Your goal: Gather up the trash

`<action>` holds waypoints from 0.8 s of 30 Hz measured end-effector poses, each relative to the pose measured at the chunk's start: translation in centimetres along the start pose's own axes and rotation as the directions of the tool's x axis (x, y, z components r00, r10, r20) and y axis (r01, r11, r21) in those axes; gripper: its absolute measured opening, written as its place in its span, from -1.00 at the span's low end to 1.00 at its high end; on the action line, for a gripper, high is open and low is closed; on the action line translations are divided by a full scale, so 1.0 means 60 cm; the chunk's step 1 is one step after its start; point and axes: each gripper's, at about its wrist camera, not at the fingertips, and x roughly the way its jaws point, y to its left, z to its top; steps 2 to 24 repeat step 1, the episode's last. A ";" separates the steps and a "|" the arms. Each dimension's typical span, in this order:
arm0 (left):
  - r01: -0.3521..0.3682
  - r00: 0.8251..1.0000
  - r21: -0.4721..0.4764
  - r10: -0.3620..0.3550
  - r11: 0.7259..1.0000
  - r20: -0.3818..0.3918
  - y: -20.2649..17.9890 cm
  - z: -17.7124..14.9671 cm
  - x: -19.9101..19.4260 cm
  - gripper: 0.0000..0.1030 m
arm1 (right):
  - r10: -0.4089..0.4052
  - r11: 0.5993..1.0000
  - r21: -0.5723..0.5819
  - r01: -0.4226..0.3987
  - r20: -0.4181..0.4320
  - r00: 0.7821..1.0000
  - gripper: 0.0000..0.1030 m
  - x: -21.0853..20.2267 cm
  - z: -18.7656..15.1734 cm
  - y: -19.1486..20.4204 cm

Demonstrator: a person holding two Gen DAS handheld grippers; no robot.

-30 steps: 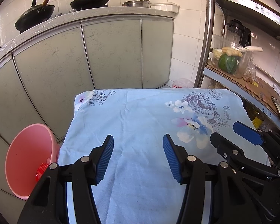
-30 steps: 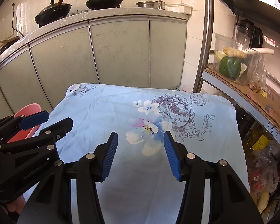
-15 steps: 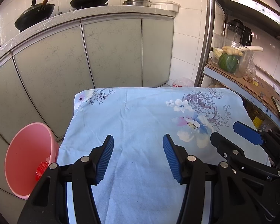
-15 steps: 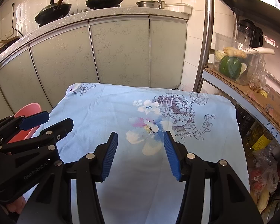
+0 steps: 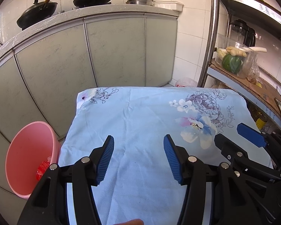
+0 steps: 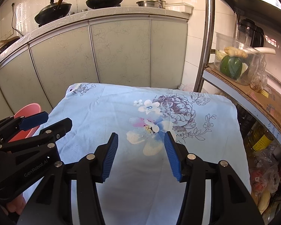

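floral cloth (image 5: pixel 140 123) lies under both spread grippers (image 5: pixel 138 155) (image 6: pixel 141 151).

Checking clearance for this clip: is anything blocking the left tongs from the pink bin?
Nothing visible does. The left tongs hang open over the floral cloth, and the pink bin stands beside the table's left edge with red trash inside.
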 end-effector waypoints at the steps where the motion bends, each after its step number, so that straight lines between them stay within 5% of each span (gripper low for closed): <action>1: -0.001 1.000 0.000 0.001 1.000 0.001 0.000 0.000 0.000 0.06 | 0.000 1.000 -0.001 0.000 0.000 1.000 0.01 0.000 0.000 0.000; 24: -0.001 1.000 0.000 0.001 1.000 0.001 0.000 0.000 0.000 0.06 | 0.000 1.000 -0.001 0.000 0.000 1.000 0.01 0.000 0.000 0.000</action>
